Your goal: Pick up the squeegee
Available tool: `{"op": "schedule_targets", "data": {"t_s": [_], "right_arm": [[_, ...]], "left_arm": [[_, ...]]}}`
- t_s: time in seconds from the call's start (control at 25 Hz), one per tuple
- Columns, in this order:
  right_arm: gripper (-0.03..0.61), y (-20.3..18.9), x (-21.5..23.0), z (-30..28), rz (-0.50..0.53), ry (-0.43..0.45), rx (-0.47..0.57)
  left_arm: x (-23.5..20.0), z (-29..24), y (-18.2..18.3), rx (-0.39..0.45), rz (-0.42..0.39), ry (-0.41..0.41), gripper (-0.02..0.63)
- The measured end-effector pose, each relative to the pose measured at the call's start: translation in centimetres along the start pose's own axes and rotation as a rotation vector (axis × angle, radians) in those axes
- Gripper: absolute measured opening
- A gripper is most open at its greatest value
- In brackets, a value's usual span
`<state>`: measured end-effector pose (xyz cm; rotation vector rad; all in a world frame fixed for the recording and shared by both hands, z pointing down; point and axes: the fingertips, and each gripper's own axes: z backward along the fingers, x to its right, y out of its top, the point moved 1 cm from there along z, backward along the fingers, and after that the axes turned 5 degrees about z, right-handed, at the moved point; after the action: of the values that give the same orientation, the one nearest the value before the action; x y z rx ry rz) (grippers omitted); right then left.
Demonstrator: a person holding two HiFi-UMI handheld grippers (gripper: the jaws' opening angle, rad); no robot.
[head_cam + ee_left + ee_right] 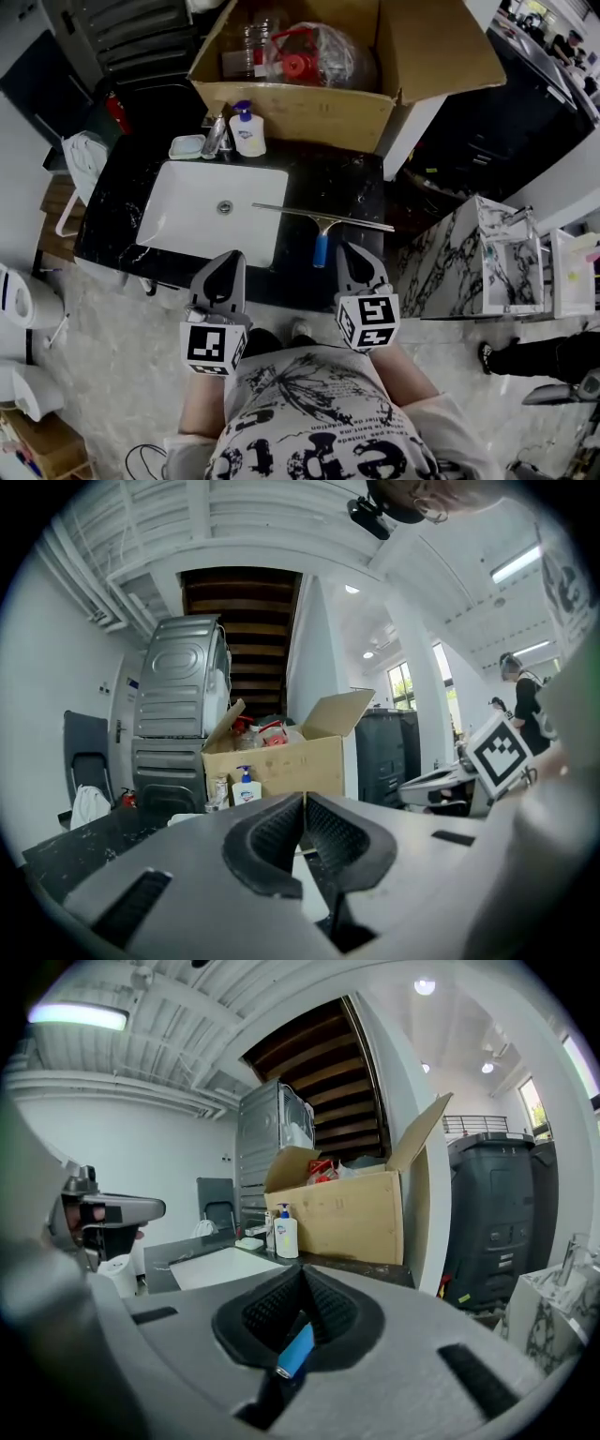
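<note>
The squeegee lies on the black countertop, its long blade reaching from the sink's right rim toward the counter's right end. Its blue handle points toward me. My right gripper hovers just right of the handle's end, jaws shut with nothing between them. In the right gripper view the blue handle shows through the gap under the shut right gripper. My left gripper is shut too, at the sink's front rim. In its own view the left gripper has its pads pressed together.
A white sink is set in the counter's left half. Behind it stand a faucet, a soap dish, a soap bottle and an open cardboard box. A marble-patterned cabinet stands at the right.
</note>
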<state>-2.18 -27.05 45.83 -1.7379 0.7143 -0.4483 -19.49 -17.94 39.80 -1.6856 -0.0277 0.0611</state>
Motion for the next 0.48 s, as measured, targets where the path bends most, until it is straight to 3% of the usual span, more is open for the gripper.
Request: {"op": "schedule_targets", "data": {"t_s": [0.48], "right_arm": [[-0.006,-4.1,1.6,-5.7,-0.125,-0.080,-0.284]], "left_arm": [[-4.5,-8.1,1.0,-0.028,-0.009,-0.177,0.012]]}}
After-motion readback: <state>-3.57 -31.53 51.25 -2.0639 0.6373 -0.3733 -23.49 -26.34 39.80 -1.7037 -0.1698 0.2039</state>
